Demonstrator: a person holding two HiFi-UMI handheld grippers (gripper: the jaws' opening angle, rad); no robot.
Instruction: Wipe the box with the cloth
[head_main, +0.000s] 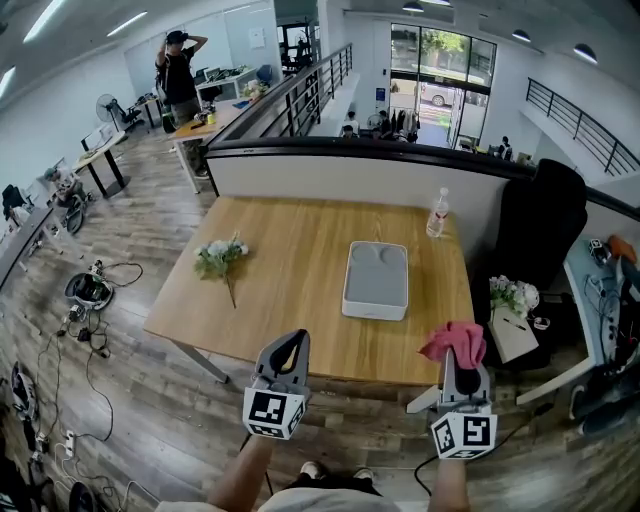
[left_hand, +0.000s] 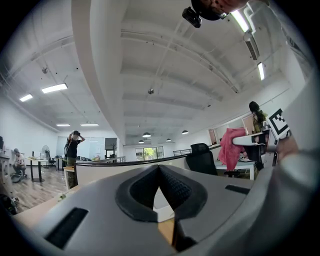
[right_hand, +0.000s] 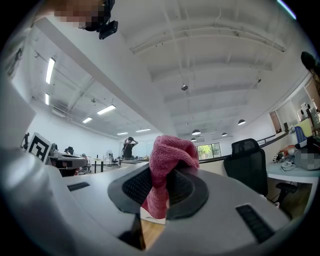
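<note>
Toward the right half of the counter (head_main: 290, 250), about midway between its near and far edges, lies the box (head_main: 376, 279), grey and flat, with nothing touching it. Both grippers hang short of the counter's near edge, well apart from the box.

The right gripper (head_main: 462, 358) has its jaws clamped on the cloth (head_main: 455, 343). In the right gripper view the pink cloth (right_hand: 170, 150) bulges above the jaws and a fold hangs down between them. The left gripper (head_main: 296, 340) carries nothing, and in the left gripper view its jaws (left_hand: 159, 172) meet at the tips with no gap.

Judging by this, only the first part is done: the cloth is in hand. No wiping contact shows, so carrying the cloth over the near edge to the box and rubbing its surfaces is all left to do. Whether the box is dirty cannot be told.

Counted:
- one box
- one cloth
- two grippers
- one bunch of flowers (head_main: 220, 257) near the counter's left edge
- one bottle (head_main: 437, 213) at its far right corner
</note>
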